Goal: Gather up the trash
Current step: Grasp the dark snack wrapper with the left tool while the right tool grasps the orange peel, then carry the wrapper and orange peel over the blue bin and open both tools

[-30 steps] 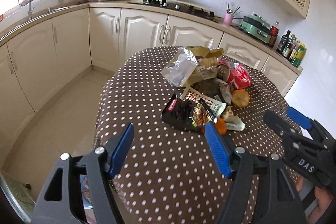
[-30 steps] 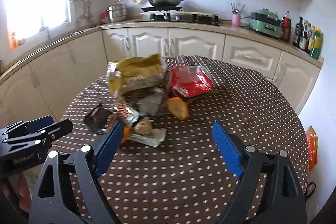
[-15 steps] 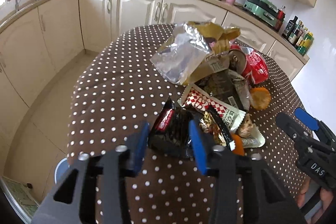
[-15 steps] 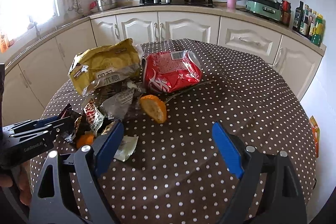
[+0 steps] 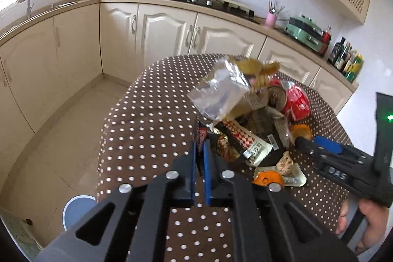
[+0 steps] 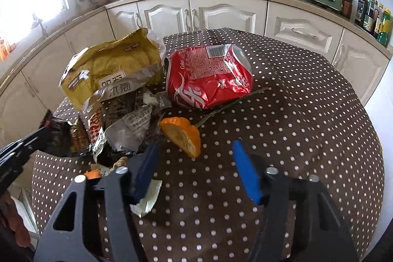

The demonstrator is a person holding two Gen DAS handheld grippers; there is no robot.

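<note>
A heap of trash lies on the polka-dot table [image 6: 294, 127]: a yellow bag [image 6: 108, 65], a crushed red can [image 6: 208, 77], a silver foil bag [image 5: 221, 92], a red-checked wrapper [image 5: 243, 139] and a black snack wrapper [image 5: 200, 135]. My left gripper [image 5: 200, 151] is shut on the near edge of the black wrapper [image 6: 56, 134]. My right gripper [image 6: 195, 158] hovers just before a piece of orange peel [image 6: 184, 136]. Its jaws are closing, with the peel at their tips and neither pad touching it. A second bit of peel [image 5: 267, 178] lies on a white wrapper.
Cream kitchen cabinets [image 5: 159, 33] run around the far side, with a stove and pan on the counter. A blue round object [image 5: 78, 210] stands on the floor left of the table. A hand [image 5: 368, 217] holds the right gripper [image 5: 316, 141].
My left gripper moved forward into the heap and went from wide open to shut on the black wrapper. My right gripper came closer to the orange peel, tipped down, and its jaws narrowed.
</note>
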